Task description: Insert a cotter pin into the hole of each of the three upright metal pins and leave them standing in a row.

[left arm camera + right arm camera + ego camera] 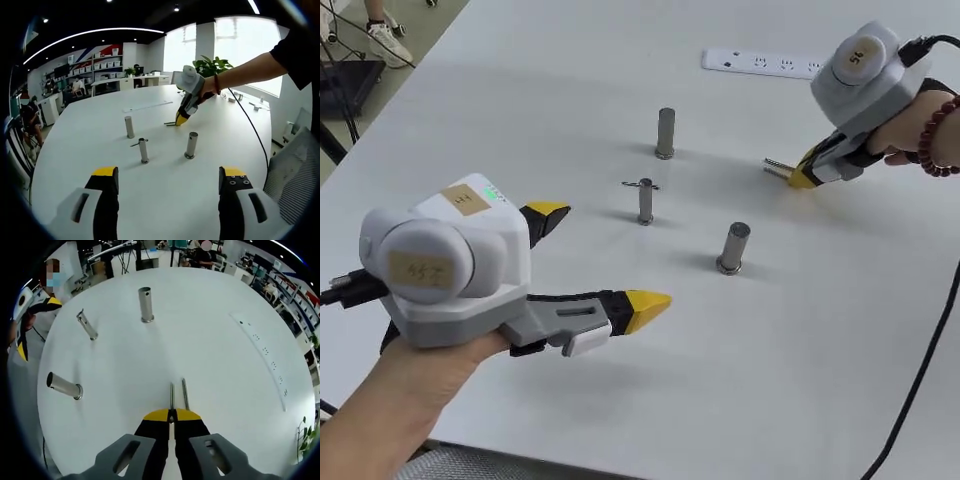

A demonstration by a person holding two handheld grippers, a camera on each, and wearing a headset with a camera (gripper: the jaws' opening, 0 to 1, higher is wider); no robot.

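Table: white, carrying three upright metal pins near the centre of the head view.
- Upper metal pin: stood alone.
- Centre metal pin: had the inserted cotter pin crosswise through its top.
- Lower-right metal pin: stood apart from the other two.

Right gripper: upper right of the frame, jaws together and clamped on the held cotter pin, whose two legs projected forward over the table.

Left gripper: lower left of the frame, jaws wide apart, nothing between them.

Power strip: lay at the top edge.
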